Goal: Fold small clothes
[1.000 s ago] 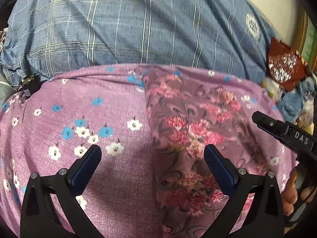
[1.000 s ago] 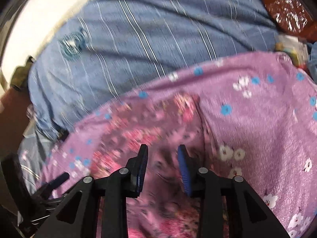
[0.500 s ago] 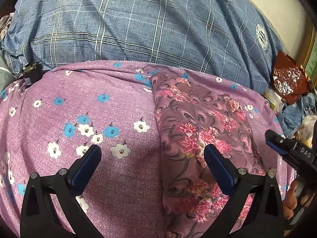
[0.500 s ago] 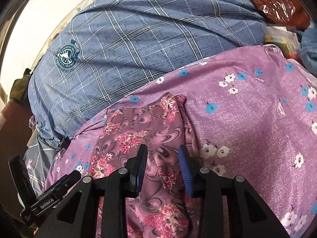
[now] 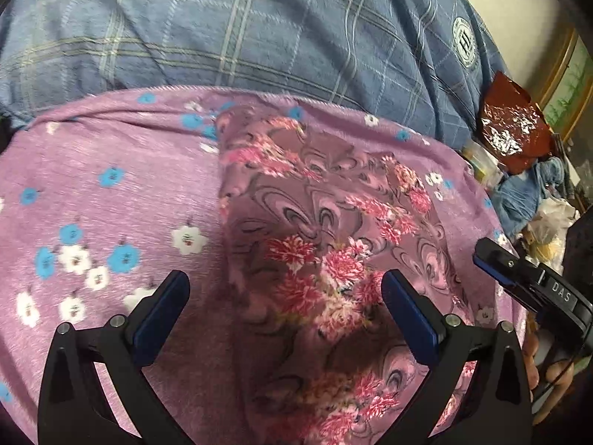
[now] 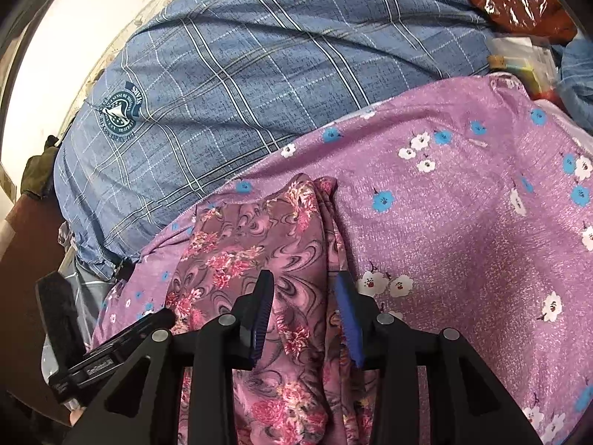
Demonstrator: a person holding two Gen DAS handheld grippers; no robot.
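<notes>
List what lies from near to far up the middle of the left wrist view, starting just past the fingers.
Dark rose-print garment → lilac cloth with blue and white flowers → blue plaid bedding.

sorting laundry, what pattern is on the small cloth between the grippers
Dusty mauve with dark swirls and pink flowers on the small cloth; clearest in the left wrist view.

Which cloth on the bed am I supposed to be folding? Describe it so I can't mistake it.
Start from the blue checked blanket at the back; in front of it lies a lilac sheet dotted with blue and white flowers. On that sheet lies the small garment, a long folded strip. It alone is dusky mauve, with dark swirls and clusters of pink blooms.
</notes>
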